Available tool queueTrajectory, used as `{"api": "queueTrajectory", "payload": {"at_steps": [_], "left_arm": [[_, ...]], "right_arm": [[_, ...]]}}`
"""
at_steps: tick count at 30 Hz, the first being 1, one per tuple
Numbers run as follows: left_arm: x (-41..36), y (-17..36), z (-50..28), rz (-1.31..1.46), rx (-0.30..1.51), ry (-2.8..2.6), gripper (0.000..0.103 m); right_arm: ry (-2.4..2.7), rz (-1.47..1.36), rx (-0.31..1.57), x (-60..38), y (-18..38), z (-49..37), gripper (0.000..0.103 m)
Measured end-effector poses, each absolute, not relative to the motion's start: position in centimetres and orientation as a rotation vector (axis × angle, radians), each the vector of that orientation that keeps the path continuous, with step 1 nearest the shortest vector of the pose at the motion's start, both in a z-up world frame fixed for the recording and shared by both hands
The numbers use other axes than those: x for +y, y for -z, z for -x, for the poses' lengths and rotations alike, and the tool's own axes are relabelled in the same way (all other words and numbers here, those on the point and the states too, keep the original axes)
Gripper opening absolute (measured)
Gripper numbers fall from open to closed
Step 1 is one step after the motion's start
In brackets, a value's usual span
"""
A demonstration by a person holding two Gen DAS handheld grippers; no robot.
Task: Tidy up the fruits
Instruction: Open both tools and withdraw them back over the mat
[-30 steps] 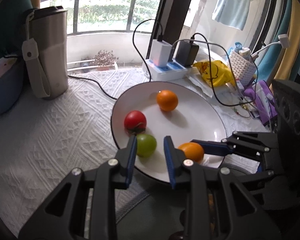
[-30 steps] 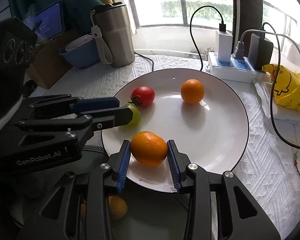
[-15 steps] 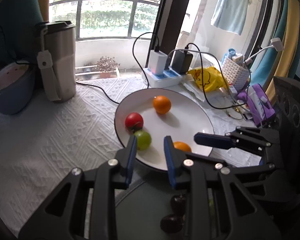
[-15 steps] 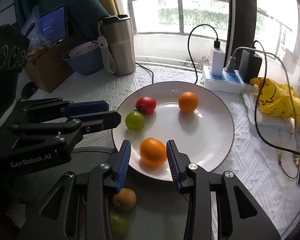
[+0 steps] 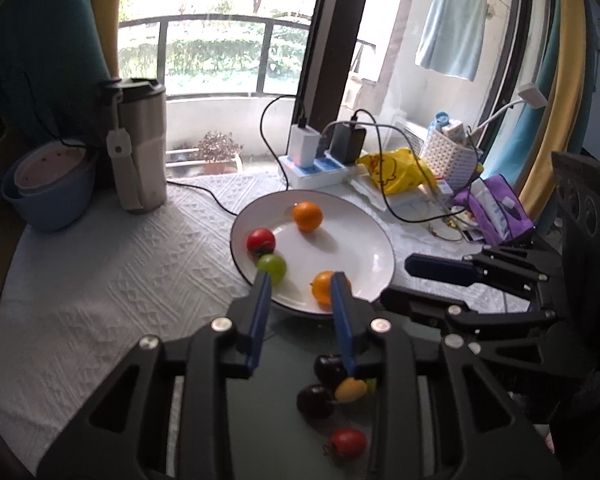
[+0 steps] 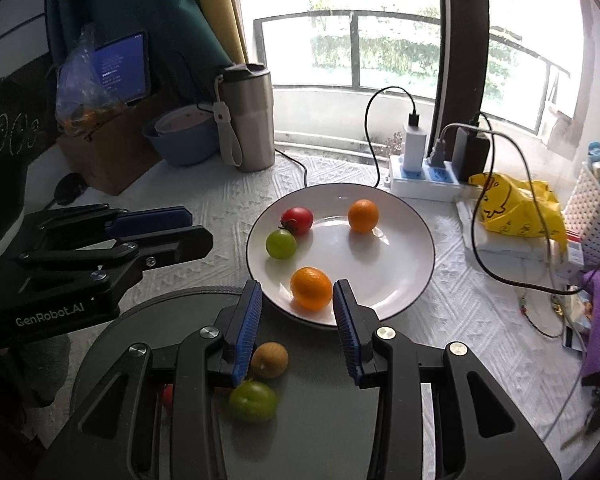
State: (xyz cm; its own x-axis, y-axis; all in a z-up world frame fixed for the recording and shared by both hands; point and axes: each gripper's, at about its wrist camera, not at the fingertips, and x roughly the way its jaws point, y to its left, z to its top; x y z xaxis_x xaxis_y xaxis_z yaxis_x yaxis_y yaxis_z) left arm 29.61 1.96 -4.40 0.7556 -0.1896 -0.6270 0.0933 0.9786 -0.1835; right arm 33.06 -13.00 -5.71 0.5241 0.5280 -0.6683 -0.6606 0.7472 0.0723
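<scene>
Two grippers hover over a white-clothed table [image 6: 220,208], both on the near side of the white plate [image 6: 380,272], which sits mid-table. Dark round tray [image 6: 320,420] lies just beside the white plate's near rim, under both tools. Left gripper [image 5: 300,280] hangs over that near rim; its jaws have just been opening and stand apart with nothing between them, pads touching no fruit. Right gripper [image 6: 297,286] is at the same rim, right of the left one, jaws parted and gripping nothing. Four fruits are on the white plate: near orange [image 6: 311,288] at the near edge, lined up between the right gripper's fingertips but with a gap on both sides, resting on the plate; far orange [image 6: 363,216] toward the far side; red tomato [image 6: 298,220] at the left edge; green fruit [image 6: 281,244] just beside the tomato, close to the left gripper's left fingertip in the left wrist view, whether touching unclear. Off the white plate, on the tray: green plum [image 6: 254,400], tan fruit [image 6: 270,360], two dark fruits [image 5: 315,400], small red tomato [image 5: 348,442].
</scene>
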Motion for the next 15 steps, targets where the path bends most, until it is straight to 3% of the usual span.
{"api": "queueTrajectory", "payload": {"at_steps": [4, 15], "left_arm": [[1.6, 3.8, -28.3, 0.142, 0.68, 0.159, 0.041], [1.0, 2.5, -24.2, 0.142, 0.638, 0.161, 0.043]], "right_arm": [[-0.707, 0.197, 0.709, -13.8, 4.9, -31.7, 0.039], [-0.679, 0.191, 0.662, -15.8, 3.1, -28.2, 0.039]]}}
